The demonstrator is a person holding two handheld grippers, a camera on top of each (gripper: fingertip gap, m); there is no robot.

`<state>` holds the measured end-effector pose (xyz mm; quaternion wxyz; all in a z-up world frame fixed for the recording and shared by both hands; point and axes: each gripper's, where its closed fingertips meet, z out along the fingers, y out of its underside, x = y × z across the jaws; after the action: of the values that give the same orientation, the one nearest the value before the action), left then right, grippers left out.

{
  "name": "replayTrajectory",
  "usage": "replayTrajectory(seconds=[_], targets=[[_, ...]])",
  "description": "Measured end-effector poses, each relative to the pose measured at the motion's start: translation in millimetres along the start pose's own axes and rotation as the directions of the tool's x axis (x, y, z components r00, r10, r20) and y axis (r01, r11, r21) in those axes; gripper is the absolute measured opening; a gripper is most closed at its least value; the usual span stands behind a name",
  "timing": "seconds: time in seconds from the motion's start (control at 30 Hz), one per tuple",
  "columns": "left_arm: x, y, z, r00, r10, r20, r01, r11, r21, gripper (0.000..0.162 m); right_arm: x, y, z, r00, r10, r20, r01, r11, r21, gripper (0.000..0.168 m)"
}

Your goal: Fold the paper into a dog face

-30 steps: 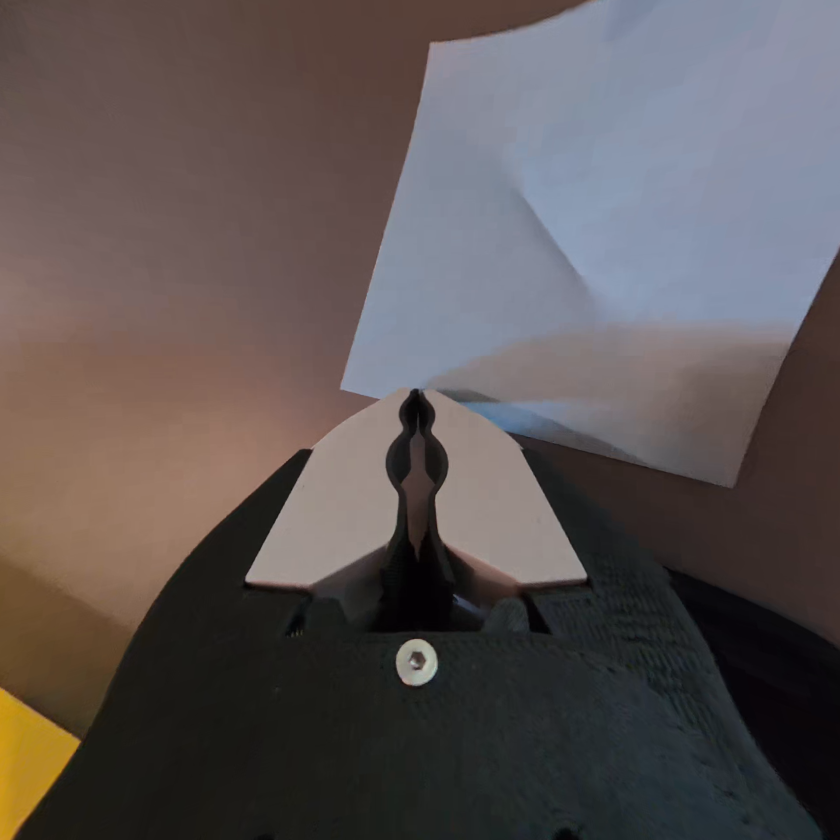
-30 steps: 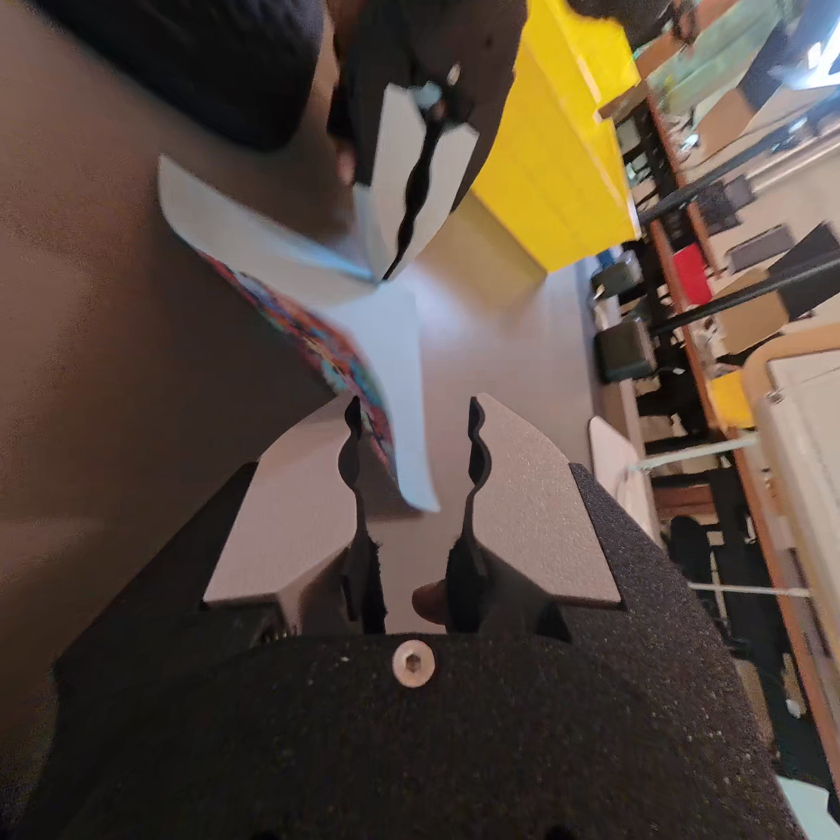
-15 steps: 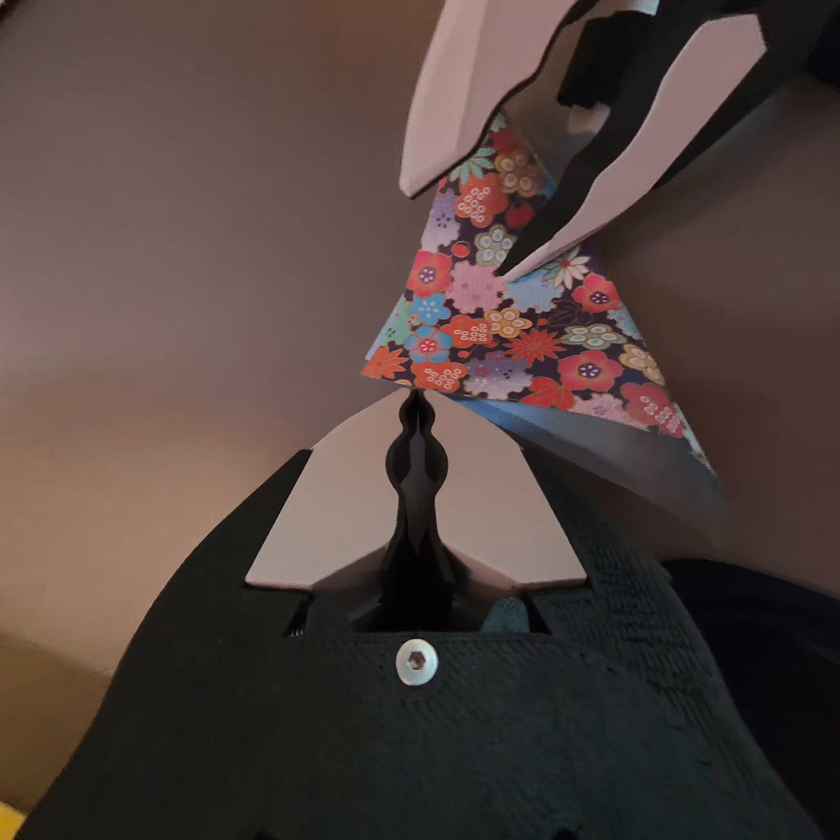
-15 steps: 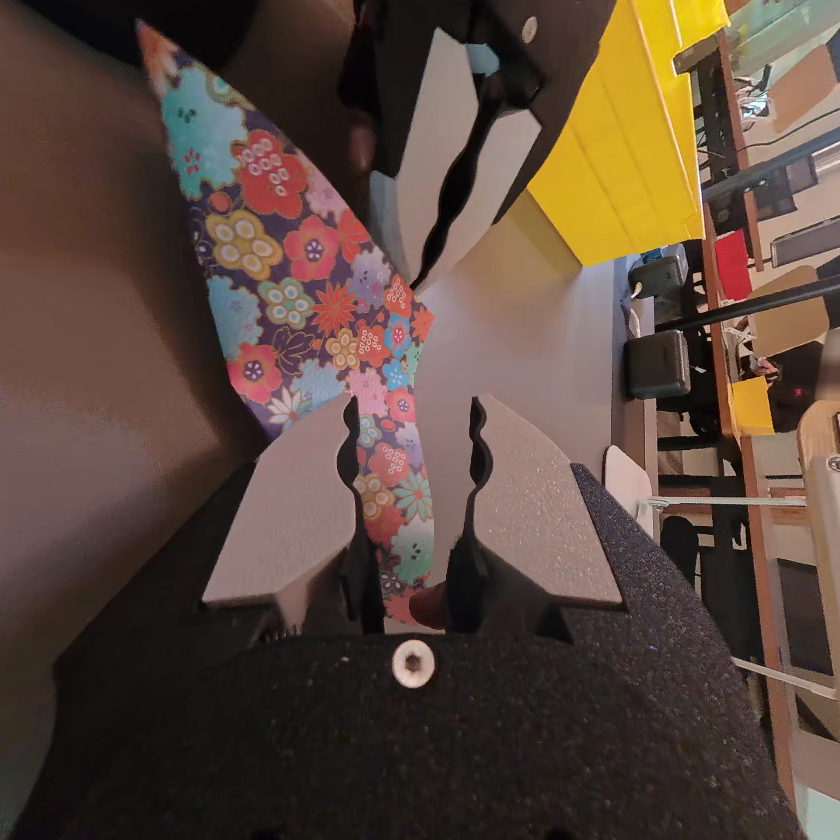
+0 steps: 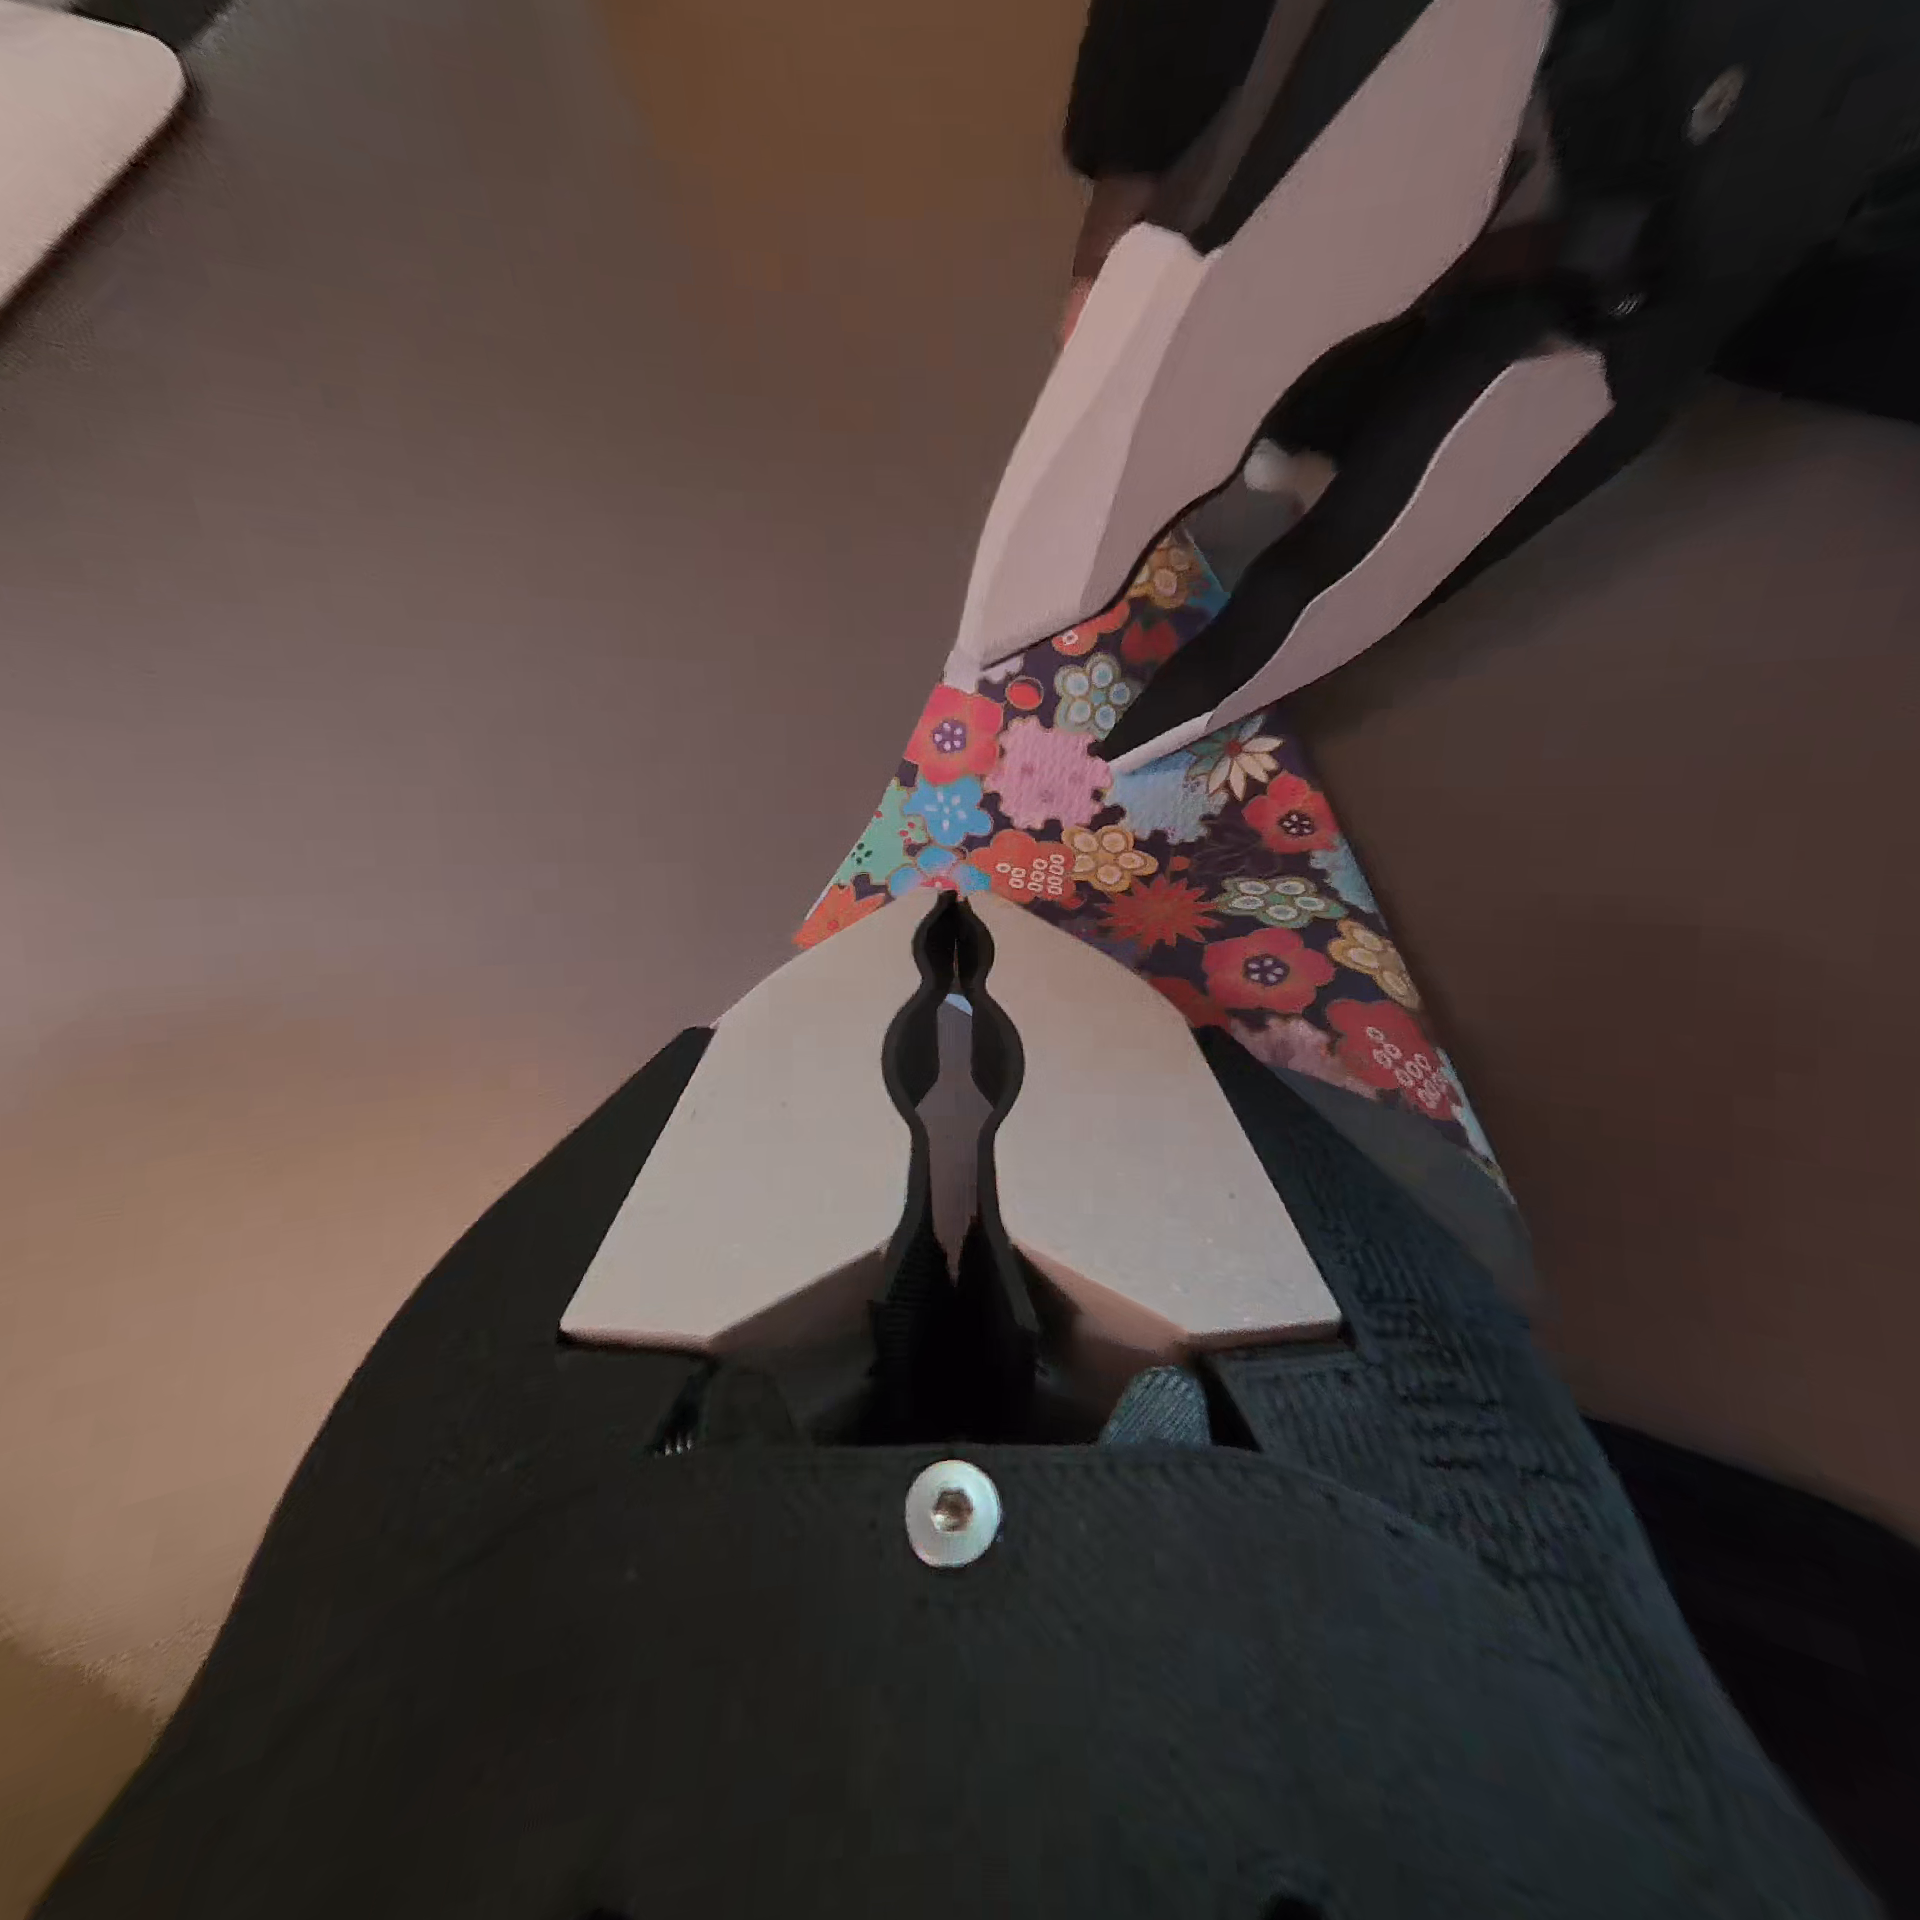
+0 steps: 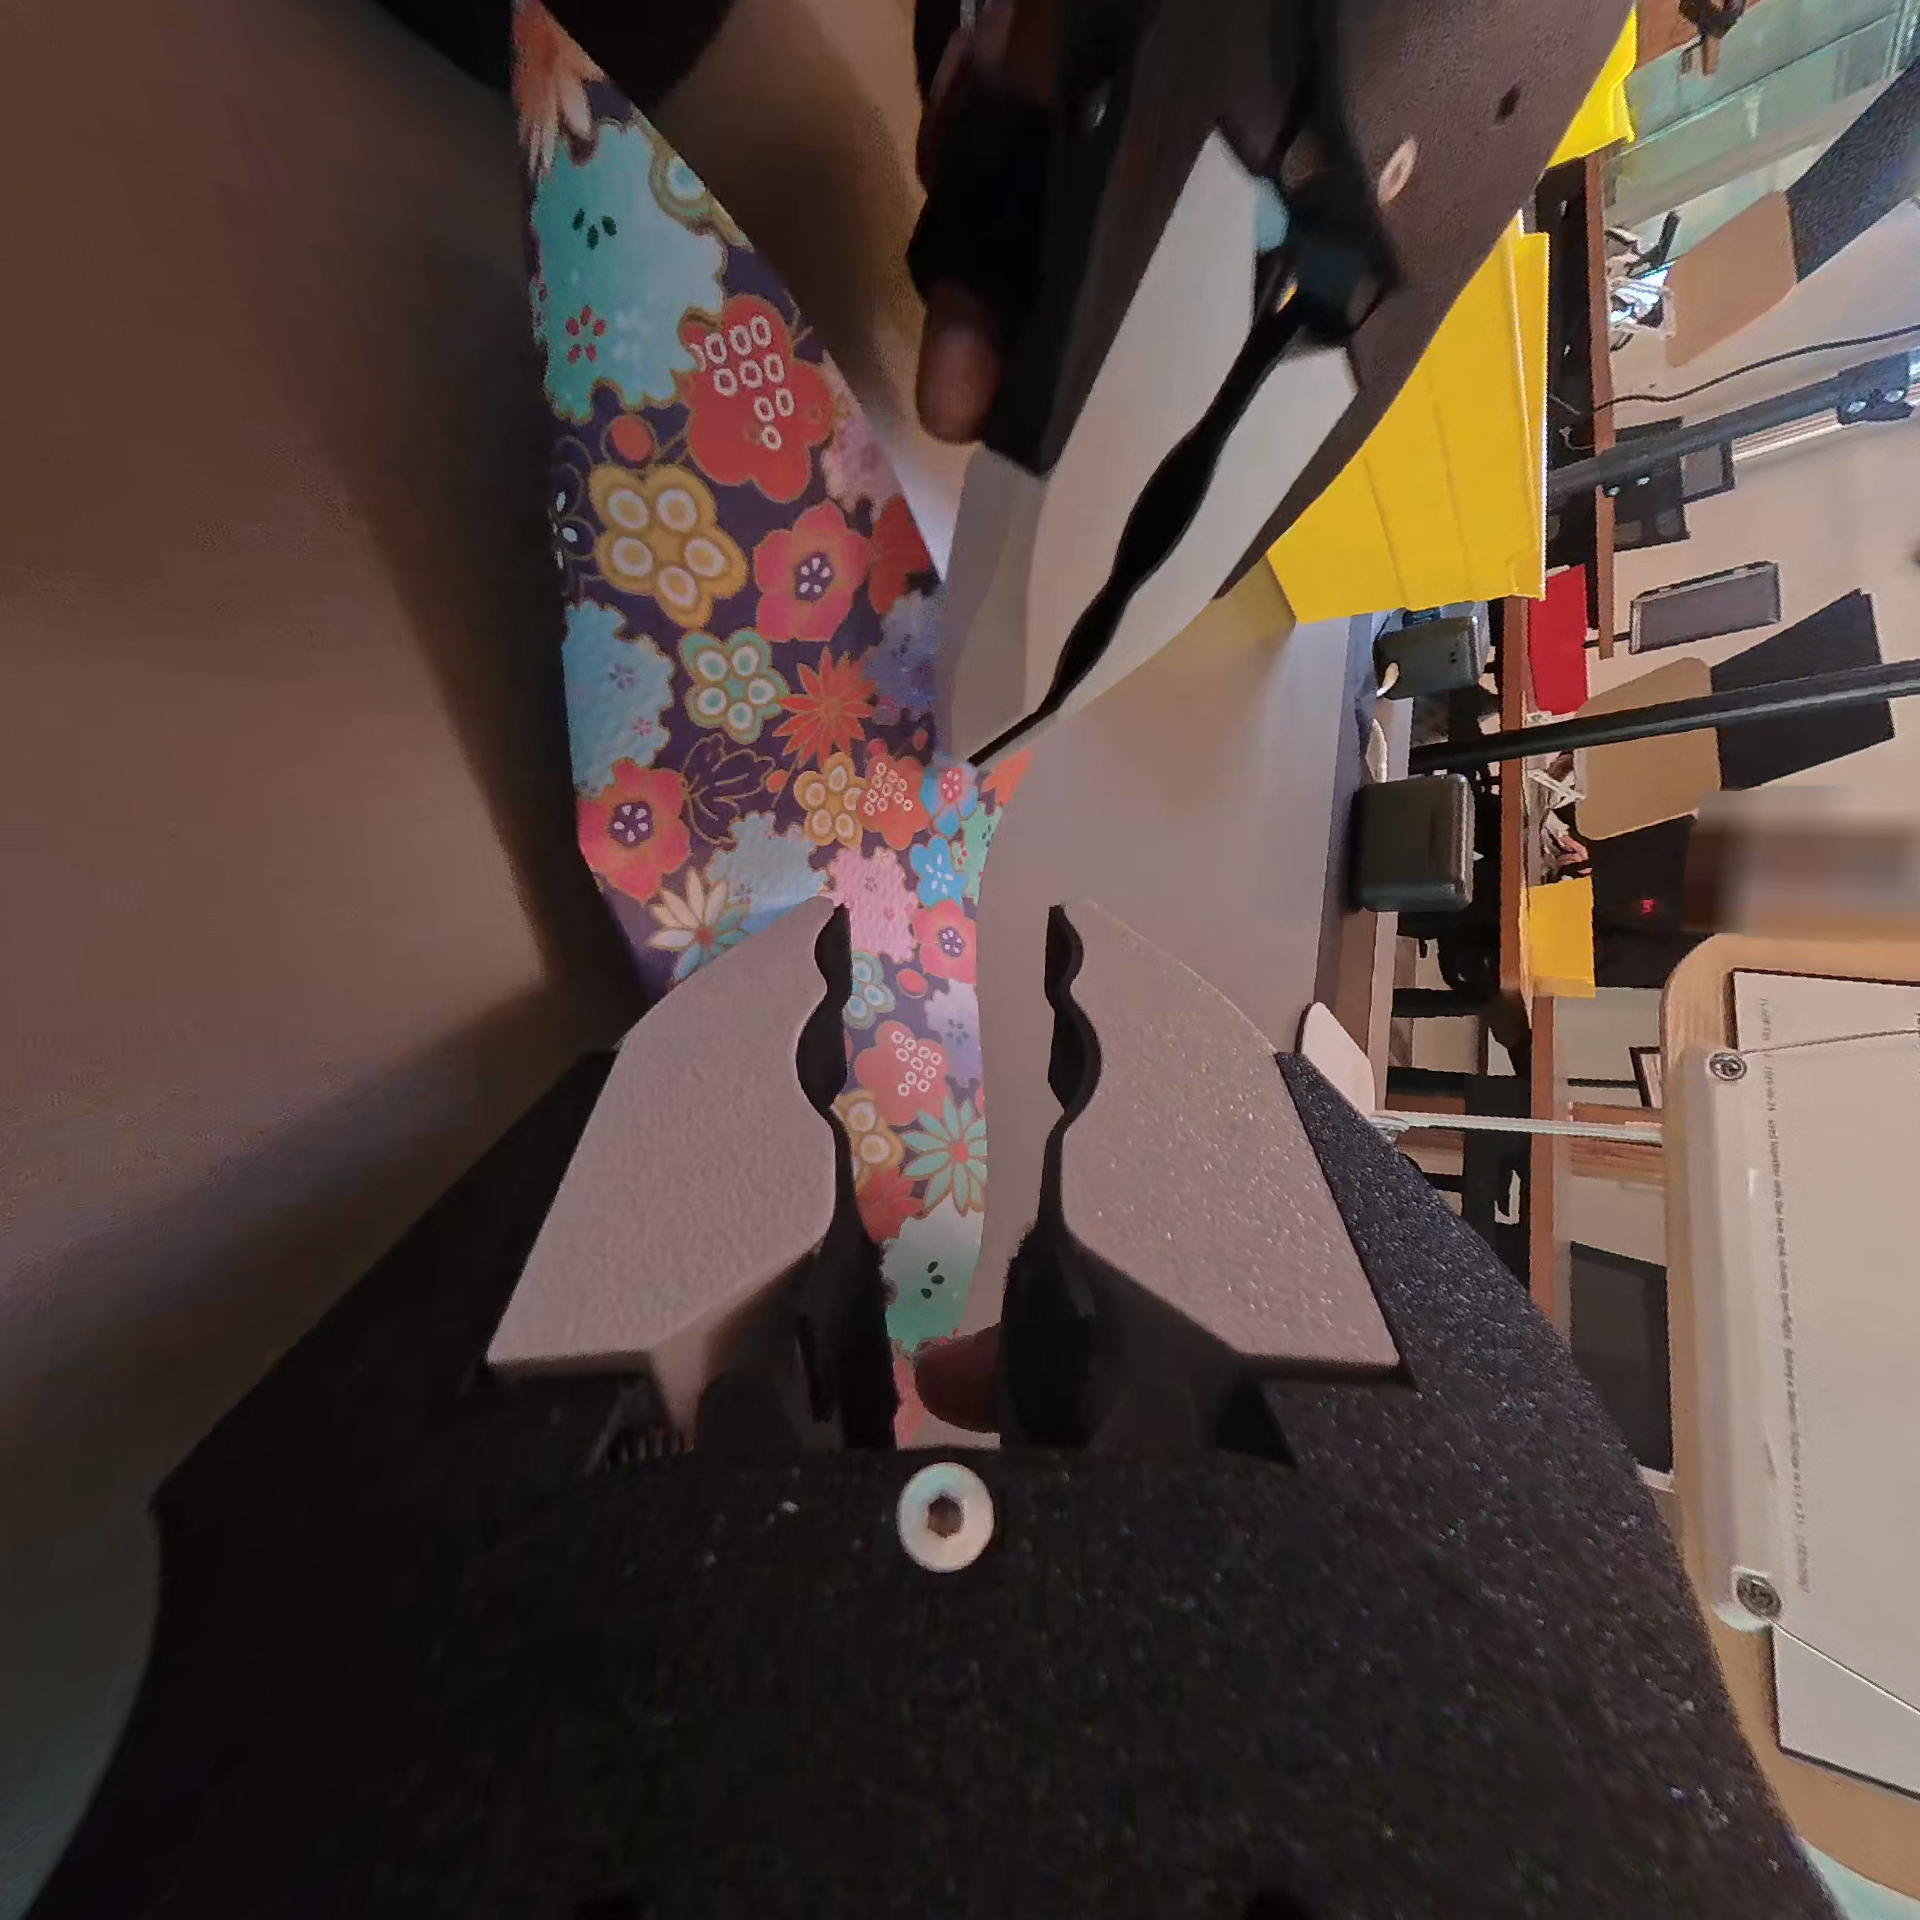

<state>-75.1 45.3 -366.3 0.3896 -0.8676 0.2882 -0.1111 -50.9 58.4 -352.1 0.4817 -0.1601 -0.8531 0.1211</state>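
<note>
Left tongs (image 5: 951,909) apparently pinch floral paper (image 5: 1143,862); right tongs (image 6: 945,920) gape around it.

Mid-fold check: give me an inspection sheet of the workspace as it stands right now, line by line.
Surface: brown tabletop, bare around the work.
Job's things: floral-patterned paper, lifted off the table and bent over, printed side showing.
Clutter: nothing seen on the table near the paper.
Grippers: left gripper shut on the paper's corner; right gripper open, the paper's edge passing between its fingers.
Cables: thin wires on the far benches; none near the work.
Surroundings: yellow bins past the table edge, dark equipment cases, benches and a white-fronted box.
</note>
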Motion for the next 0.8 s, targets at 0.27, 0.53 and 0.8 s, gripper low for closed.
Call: replayTrajectory(seconds=[0.27,0.53,0.8], targets=[[-3,-6,-9,0.995,0.061,0.075,-0.066,0.996,0.062,0.0,-5,-3,-19,0.944,0.293,0.152,-0.298,0.955,0.009,0.028],[21,15,-14,0.999,0.044,-0.014,-0.044,0.999,0.0,0.0,-26,-19,-32,0.917,0.316,0.245,-0.323,0.946,-0.011,0.019],[29,16,2,0.996,-0.044,-0.071,0.041,0.998,-0.044,0.0,-23,-35,-29,0.725,0.624,0.294,-0.631,0.771,-0.081,0.013]])
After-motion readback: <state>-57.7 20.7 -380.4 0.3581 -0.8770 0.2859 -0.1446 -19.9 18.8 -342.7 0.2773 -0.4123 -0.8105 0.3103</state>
